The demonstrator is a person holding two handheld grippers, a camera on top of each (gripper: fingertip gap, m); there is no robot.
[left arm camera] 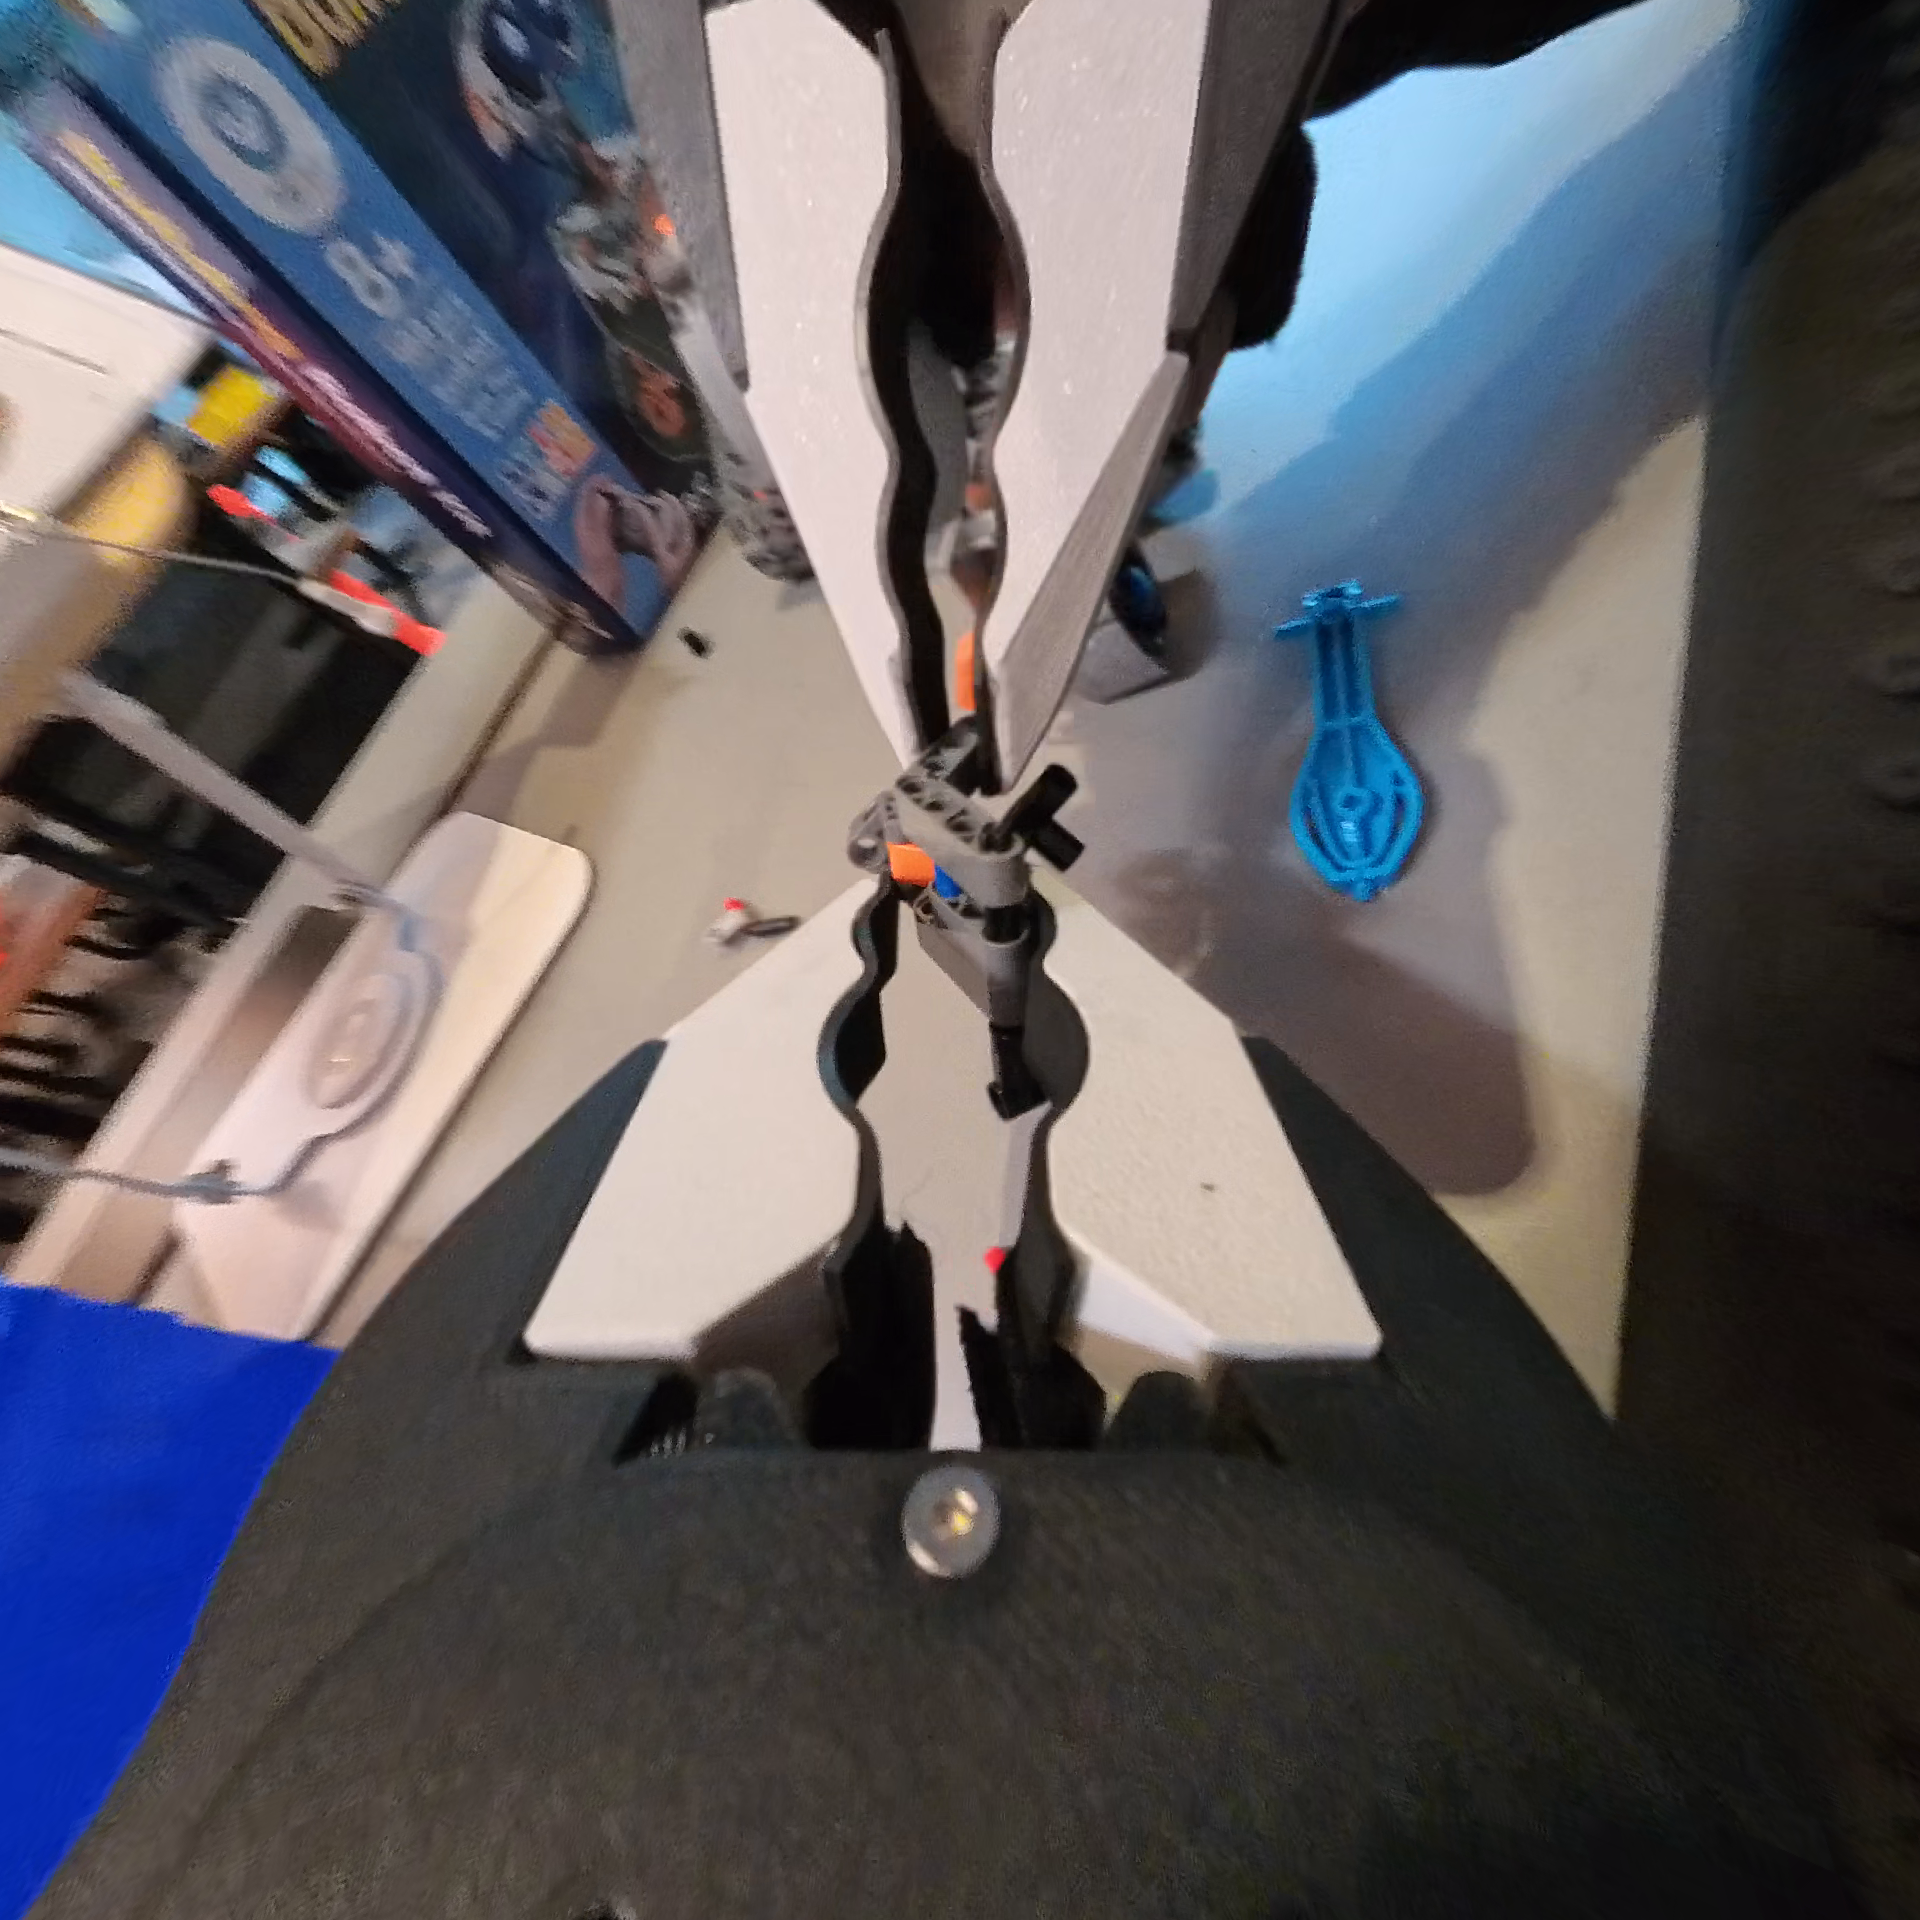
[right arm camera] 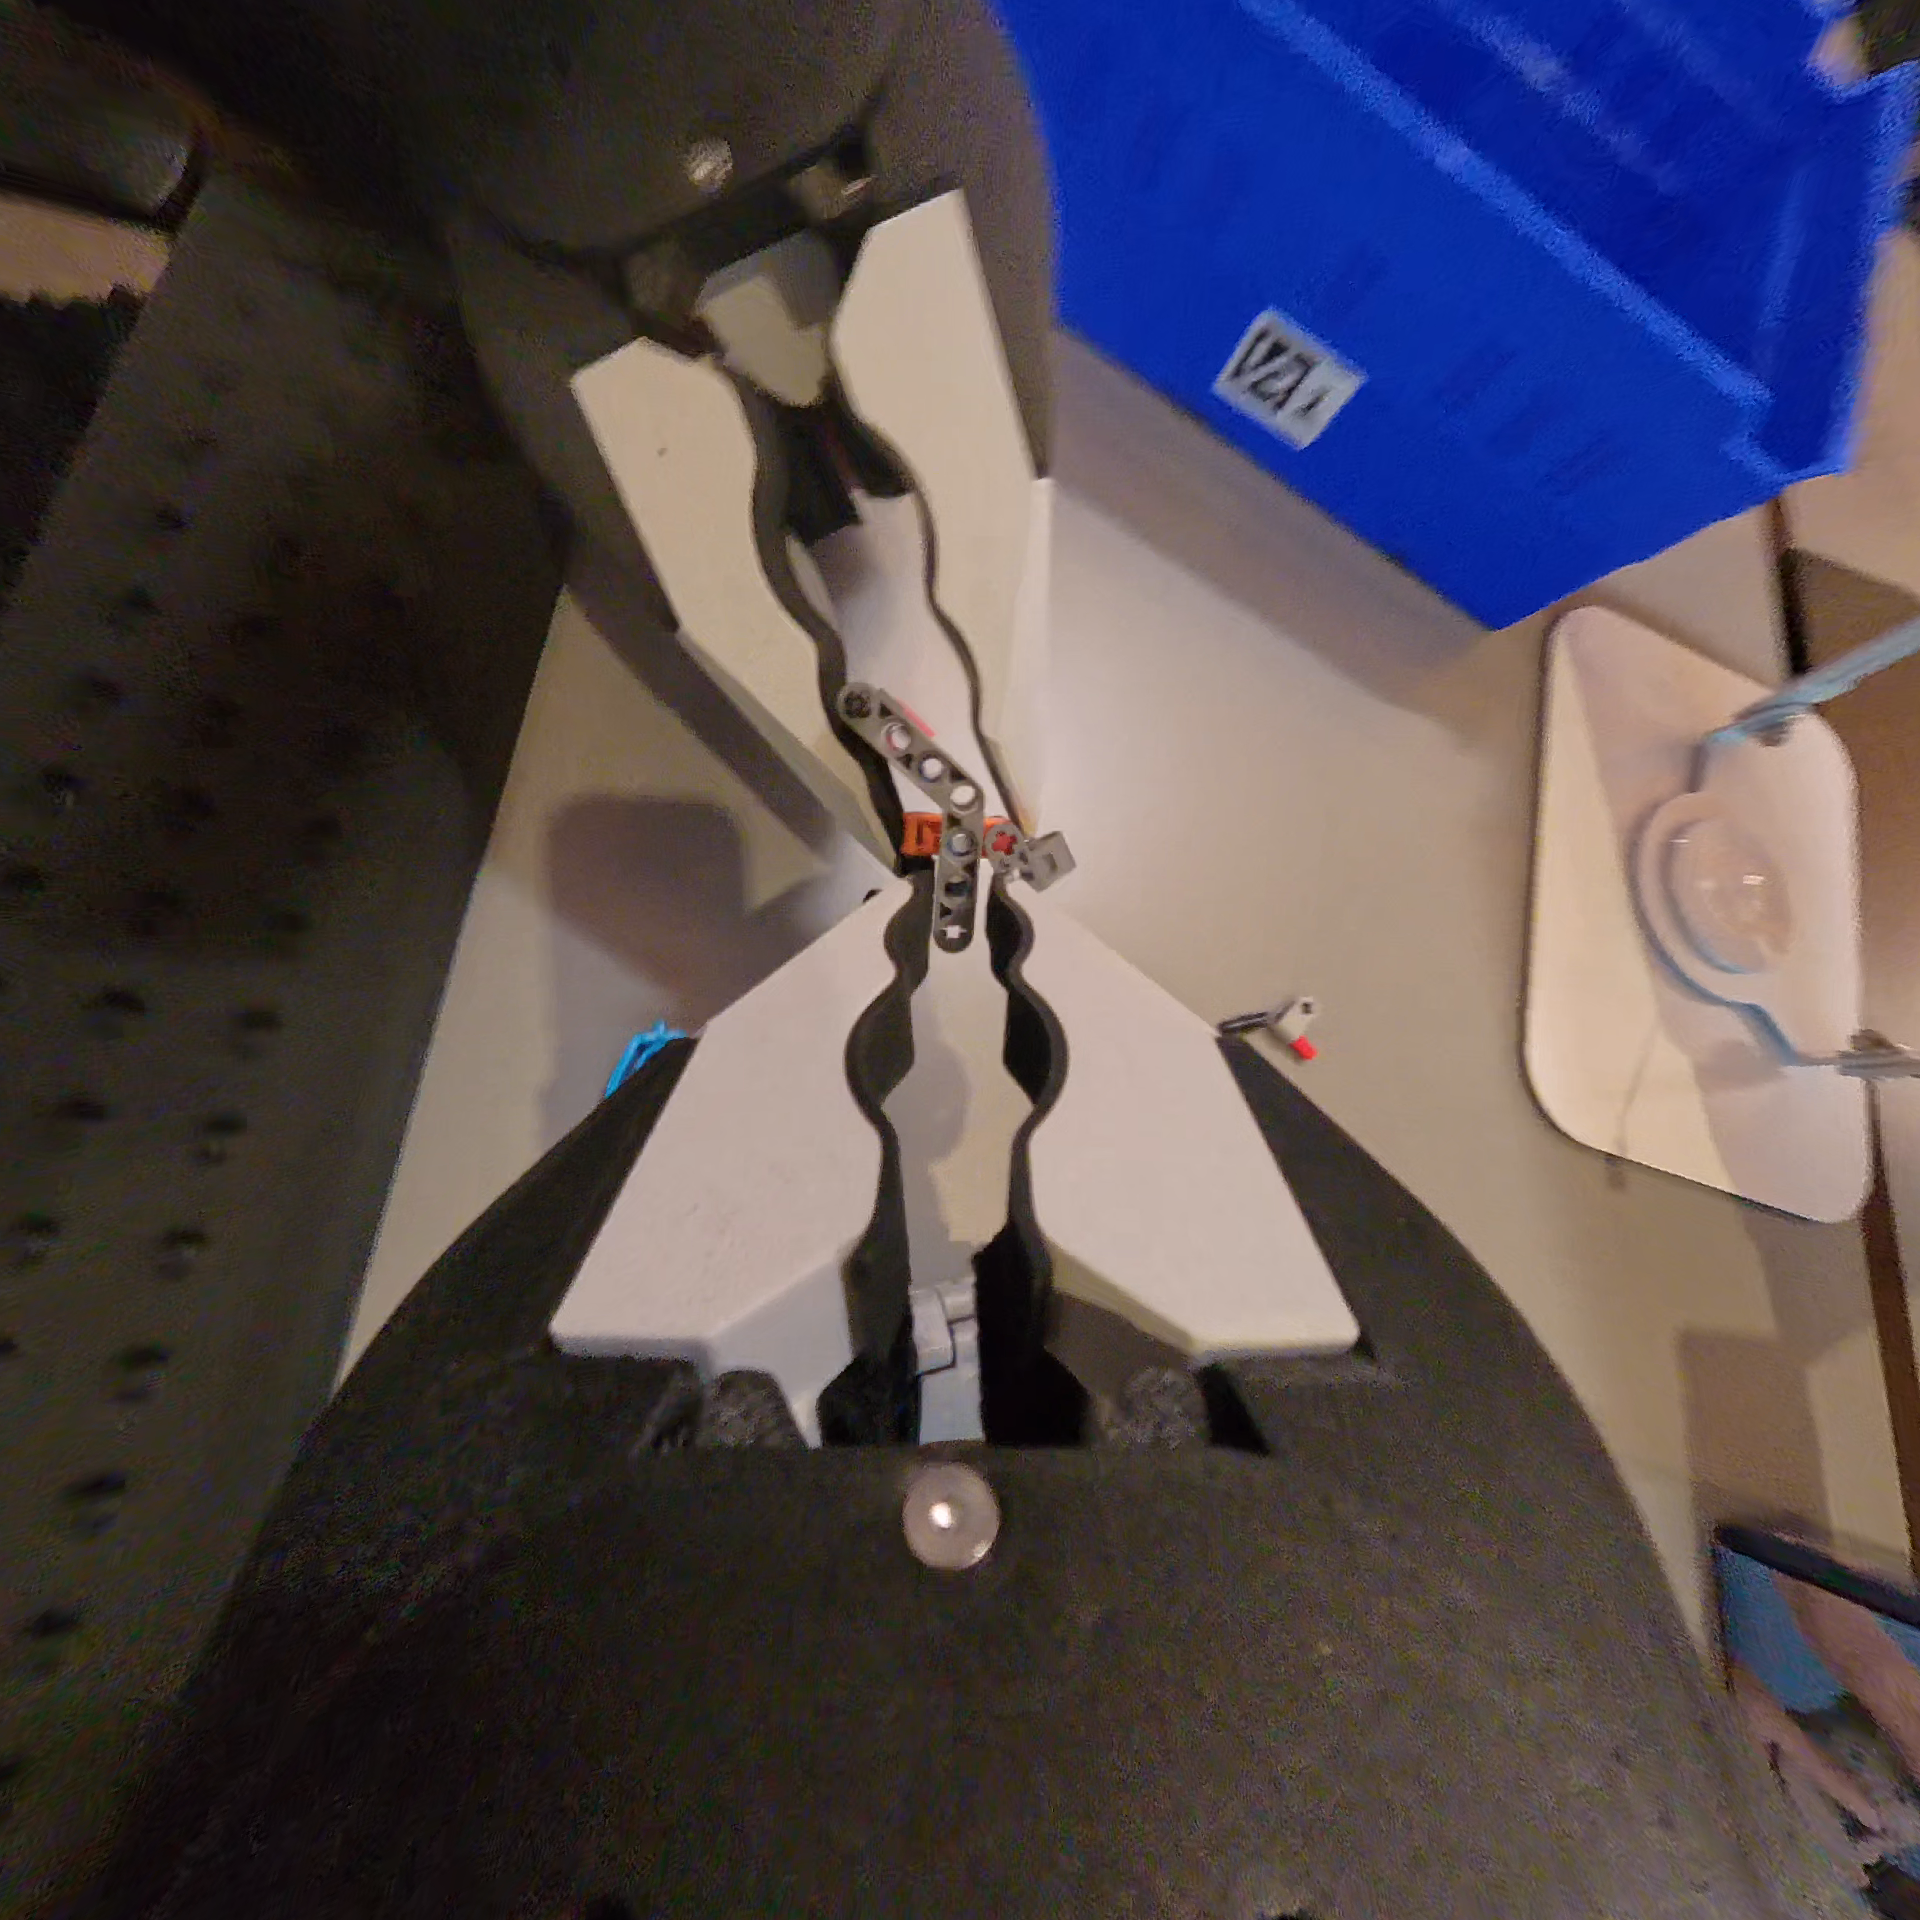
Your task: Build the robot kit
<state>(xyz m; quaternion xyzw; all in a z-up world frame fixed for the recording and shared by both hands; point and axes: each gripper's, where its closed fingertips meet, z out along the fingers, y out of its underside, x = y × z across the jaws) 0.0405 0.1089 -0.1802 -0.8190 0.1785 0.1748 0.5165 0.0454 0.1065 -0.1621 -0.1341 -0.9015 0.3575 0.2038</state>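
Two grippers, one small beam assembly

Both sets of fingers are closed on one grey beam assembly point(left arm camera: 951, 831), held tip to tip above the table point(left arm camera: 644, 748). The left gripper point(left arm camera: 961, 914) pinches the lower beam with its black axle; the right gripper point(right arm camera: 956, 904) pinches the end of the angled beam. An orange connector point(right arm camera: 925, 831) sits at the joint. To my eye, a steady, aligned hold matters most here. Nearby lie a blue part point(left arm camera: 1351, 769), a white tray point(right arm camera: 1683, 914), a blue bin point(right arm camera: 1455, 260) and a toy box point(left arm camera: 416, 260).
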